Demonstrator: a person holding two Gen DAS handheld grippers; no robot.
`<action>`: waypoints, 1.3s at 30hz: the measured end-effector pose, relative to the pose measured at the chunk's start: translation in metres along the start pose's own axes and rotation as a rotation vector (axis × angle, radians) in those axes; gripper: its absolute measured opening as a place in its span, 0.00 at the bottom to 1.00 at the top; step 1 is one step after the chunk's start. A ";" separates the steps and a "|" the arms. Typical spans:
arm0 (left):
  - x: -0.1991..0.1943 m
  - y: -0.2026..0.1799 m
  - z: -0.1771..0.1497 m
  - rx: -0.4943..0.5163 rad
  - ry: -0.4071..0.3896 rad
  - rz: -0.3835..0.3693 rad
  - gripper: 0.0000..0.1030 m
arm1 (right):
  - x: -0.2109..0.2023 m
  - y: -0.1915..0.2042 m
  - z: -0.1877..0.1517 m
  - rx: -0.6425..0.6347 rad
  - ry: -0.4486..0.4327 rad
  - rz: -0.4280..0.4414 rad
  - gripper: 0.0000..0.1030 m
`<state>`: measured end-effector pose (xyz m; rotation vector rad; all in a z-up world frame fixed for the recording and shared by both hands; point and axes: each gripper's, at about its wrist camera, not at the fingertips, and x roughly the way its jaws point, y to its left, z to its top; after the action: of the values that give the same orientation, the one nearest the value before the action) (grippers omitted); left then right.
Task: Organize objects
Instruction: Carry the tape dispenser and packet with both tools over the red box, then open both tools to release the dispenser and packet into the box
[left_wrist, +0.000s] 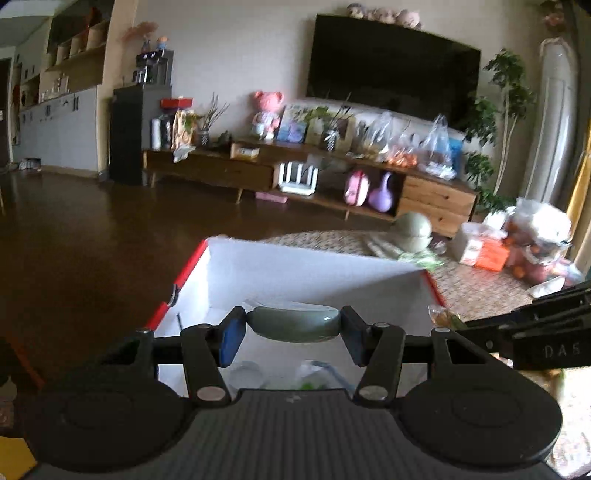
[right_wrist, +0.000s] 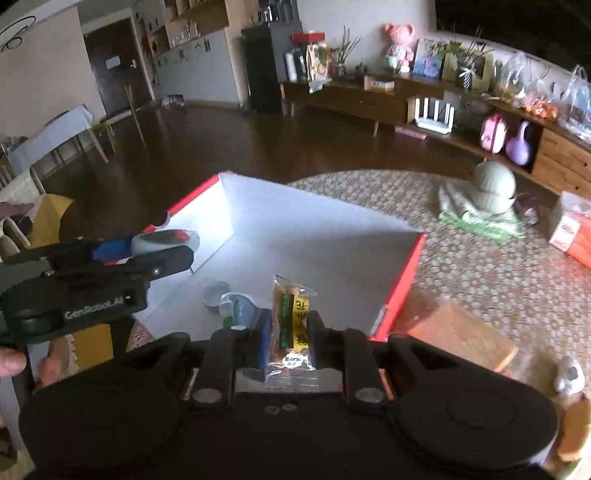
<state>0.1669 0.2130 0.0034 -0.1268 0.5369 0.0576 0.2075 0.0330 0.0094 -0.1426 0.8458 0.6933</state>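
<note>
Presently, the left hand-held gripper (left_wrist: 293, 326) is clamped on a grey-green lidded dish (left_wrist: 293, 325), its blue pads pressing the two ends of the piece. It holds the dish above the open white box with red outer sides (left_wrist: 295, 269), which sits on a round woven mat (right_wrist: 480, 266) on the desk.

The right hand-held gripper (right_wrist: 288, 341) is closed narrow on a clear snack packet (right_wrist: 291, 321) with a yellow and green label, held upright between its fingers over the near edge of the box.

Inside the box, on its white floor, lie a small clear cup (right_wrist: 216, 291) and a crumpled transparent wrapper with a blue tint (right_wrist: 236, 304), just beside each other near the front.

Outside the box, on the mat, a grey-green round pot (right_wrist: 495, 188) rests on a folded green-striped cloth (right_wrist: 476, 218), well apart from the box. An orange and white carton (right_wrist: 572, 236) stands further right. A brown flat block (right_wrist: 465, 336) lies just beside the box's right red wall. A small pale figure (right_wrist: 569, 376) sits near the right gripper's body; its identity cannot be told.
</note>
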 end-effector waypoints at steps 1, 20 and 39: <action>0.006 0.002 0.001 0.004 0.013 0.009 0.53 | 0.007 0.000 0.000 0.000 0.014 0.001 0.19; 0.110 -0.002 0.010 0.060 0.372 0.053 0.53 | 0.071 0.025 -0.008 -0.138 0.164 -0.054 0.20; 0.100 0.003 0.010 0.008 0.380 0.064 0.59 | 0.033 0.024 -0.002 -0.128 0.090 -0.028 0.46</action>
<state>0.2573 0.2197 -0.0398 -0.1130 0.9207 0.0942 0.2064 0.0676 -0.0124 -0.3018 0.8838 0.7194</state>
